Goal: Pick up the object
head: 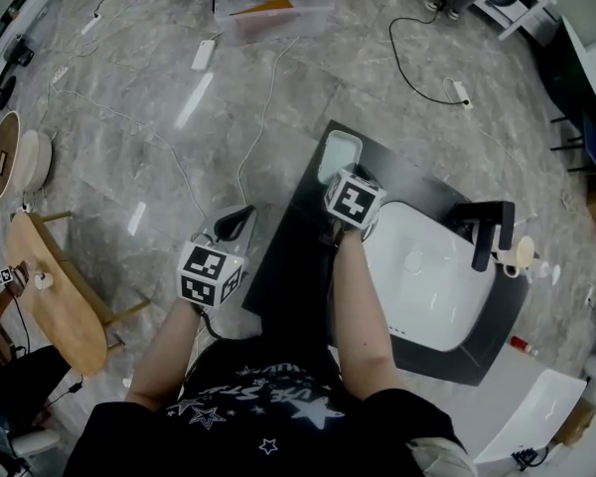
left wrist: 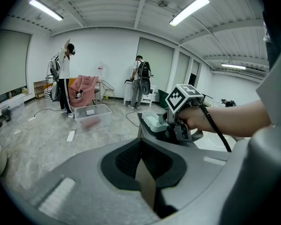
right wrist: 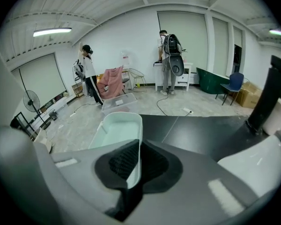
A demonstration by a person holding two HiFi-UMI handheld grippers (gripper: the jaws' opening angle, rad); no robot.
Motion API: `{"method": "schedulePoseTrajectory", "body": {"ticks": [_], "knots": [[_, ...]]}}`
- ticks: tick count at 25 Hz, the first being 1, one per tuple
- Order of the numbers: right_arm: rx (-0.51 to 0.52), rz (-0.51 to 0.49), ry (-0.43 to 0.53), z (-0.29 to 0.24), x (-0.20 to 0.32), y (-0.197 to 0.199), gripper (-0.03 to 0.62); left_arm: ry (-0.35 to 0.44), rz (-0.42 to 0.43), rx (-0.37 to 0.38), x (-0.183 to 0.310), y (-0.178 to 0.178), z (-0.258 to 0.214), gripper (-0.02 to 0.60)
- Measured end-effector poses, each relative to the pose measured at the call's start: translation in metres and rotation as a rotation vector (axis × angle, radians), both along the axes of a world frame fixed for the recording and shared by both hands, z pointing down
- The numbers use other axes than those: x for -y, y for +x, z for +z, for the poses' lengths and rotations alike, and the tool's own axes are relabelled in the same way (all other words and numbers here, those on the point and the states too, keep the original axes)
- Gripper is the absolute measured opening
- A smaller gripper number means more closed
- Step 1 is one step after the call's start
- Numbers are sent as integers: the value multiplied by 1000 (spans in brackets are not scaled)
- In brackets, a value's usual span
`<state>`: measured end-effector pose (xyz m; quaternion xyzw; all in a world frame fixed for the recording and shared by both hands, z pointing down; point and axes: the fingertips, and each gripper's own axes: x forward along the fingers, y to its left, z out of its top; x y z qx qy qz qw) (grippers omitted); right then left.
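A pale mint, oblong tray (head: 338,155) lies on the far corner of the black counter (head: 288,256). My right gripper (head: 342,181) is shut on the tray's near rim. In the right gripper view, the tray's right wall (right wrist: 136,139) runs down between the black pads, where the right gripper (right wrist: 132,170) pinches it. My left gripper (head: 235,223) hovers off the counter's left edge over the floor, its jaws together and holding nothing. The left gripper (left wrist: 144,175) looks toward the tray (left wrist: 152,122) and the right hand's marker cube (left wrist: 183,97).
A white basin (head: 427,276) with a black faucet (head: 487,232) fills the counter to the right. A wooden stool (head: 55,291) stands at the left. A clear plastic box (head: 273,3) and cables lie on the floor. Two people (right wrist: 168,62) stand far back.
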<state>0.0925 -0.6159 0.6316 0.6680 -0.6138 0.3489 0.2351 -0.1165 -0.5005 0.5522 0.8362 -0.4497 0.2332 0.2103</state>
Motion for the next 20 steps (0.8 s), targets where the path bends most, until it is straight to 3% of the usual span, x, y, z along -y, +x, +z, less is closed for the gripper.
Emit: {"method": "schedulePoseTrajectory", "body": {"ticks": [12, 20], "knots": [[2, 10, 80, -45, -25, 7, 9, 45, -2, -27, -24, -7, -24, 9], [10, 26, 154, -90, -86, 8, 9, 56, 21, -62, -81, -10, -40, 9]]}}
